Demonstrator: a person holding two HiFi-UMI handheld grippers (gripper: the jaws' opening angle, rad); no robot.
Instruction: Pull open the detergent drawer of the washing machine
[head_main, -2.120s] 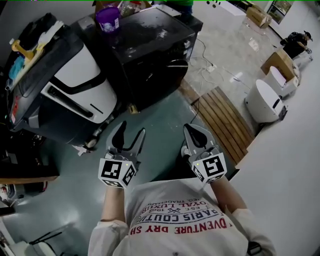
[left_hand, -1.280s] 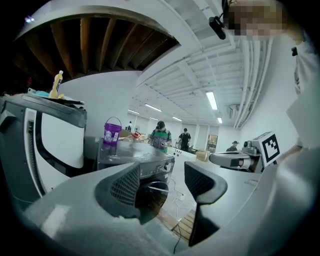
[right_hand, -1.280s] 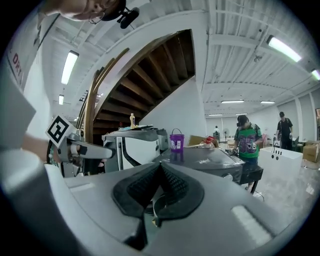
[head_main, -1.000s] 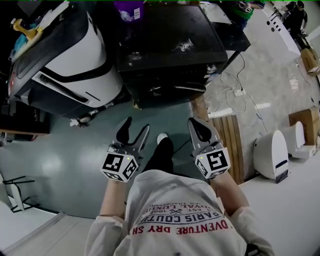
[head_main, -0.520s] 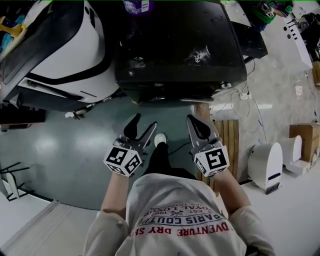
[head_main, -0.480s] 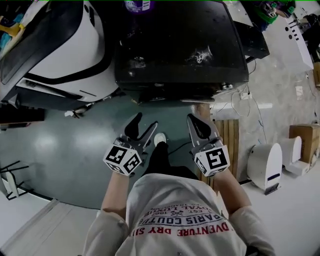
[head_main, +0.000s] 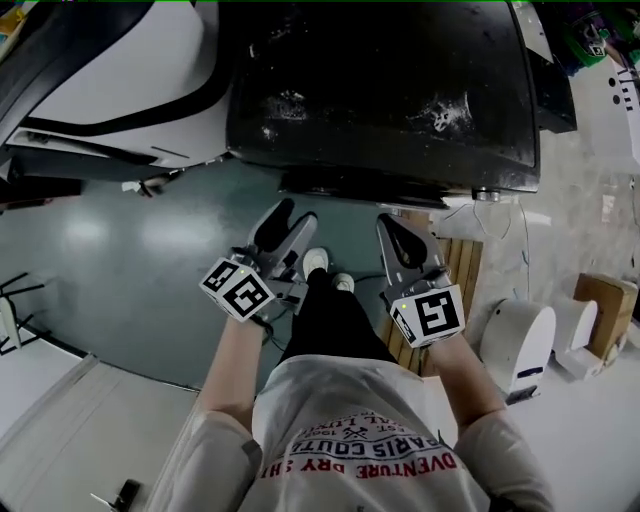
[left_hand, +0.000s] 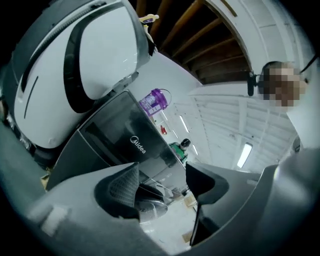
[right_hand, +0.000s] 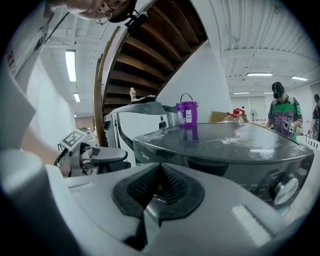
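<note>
The dark washing machine (head_main: 380, 90) fills the top of the head view; its front panel (head_main: 370, 185) is a narrow strip facing me. The drawer cannot be told apart there. My left gripper (head_main: 285, 225) hangs before the panel's left part, a short way off, rolled onto its side; its jaws have just been opening and nothing is between them. In the left gripper view the jaws (left_hand: 160, 182) gape toward the machine's logo (left_hand: 136, 145). My right gripper (head_main: 400, 235) is shut and empty, before the panel's right part. Its view shows the closed jaws (right_hand: 159, 182) below the lid (right_hand: 225, 142) and a knob (right_hand: 285, 189).
A white and black machine (head_main: 120, 60) stands left of the washer. A purple tub (right_hand: 186, 114) sits on the lid's far edge. A wooden slat board (head_main: 450, 270), cables (head_main: 520, 230), a white appliance (head_main: 515, 345) and a box (head_main: 600, 310) lie to the right. A person in green (right_hand: 282, 117) stands behind.
Both grippers have moved forward and down toward the washer's front. The left gripper has rolled onto its side and its jaws stand a little wider. The right stays shut.
</note>
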